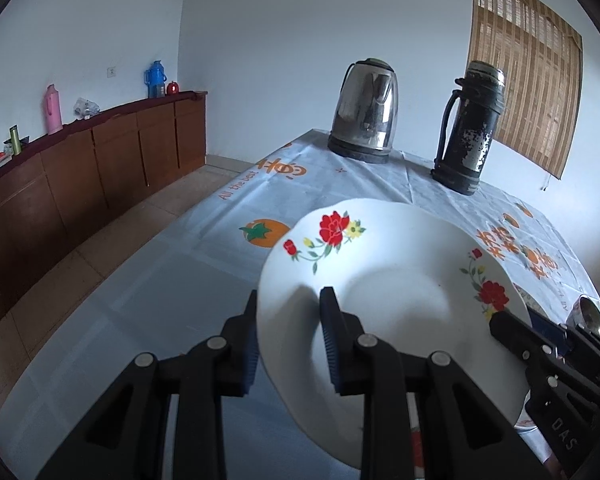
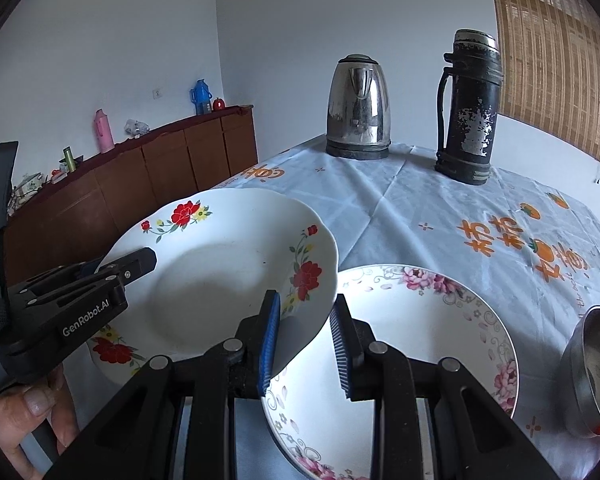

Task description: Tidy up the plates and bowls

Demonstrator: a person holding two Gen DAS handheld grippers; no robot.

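Note:
A white plate with red flowers [image 1: 400,264] [image 2: 220,272] hangs tilted above the table, carried from both sides. My left gripper [image 1: 290,340] is shut on its near rim, one finger under the plate and one on top. In the right wrist view the left gripper [image 2: 140,262] bites the plate's left rim. My right gripper [image 2: 305,340] is shut on the plate's right rim, and it shows at the right [image 1: 500,324] in the left wrist view. A second plate with pink flowers [image 2: 420,320] lies flat on the tablecloth, partly under the lifted plate.
A steel bowl [image 2: 596,368] [image 1: 592,316] sits at the table's right edge. A steel kettle [image 2: 358,108] and a worn black thermos [image 2: 468,108] stand at the far end. A brown cabinet [image 1: 80,168] lines the left wall. A person's hand [image 2: 32,412] grips the left tool.

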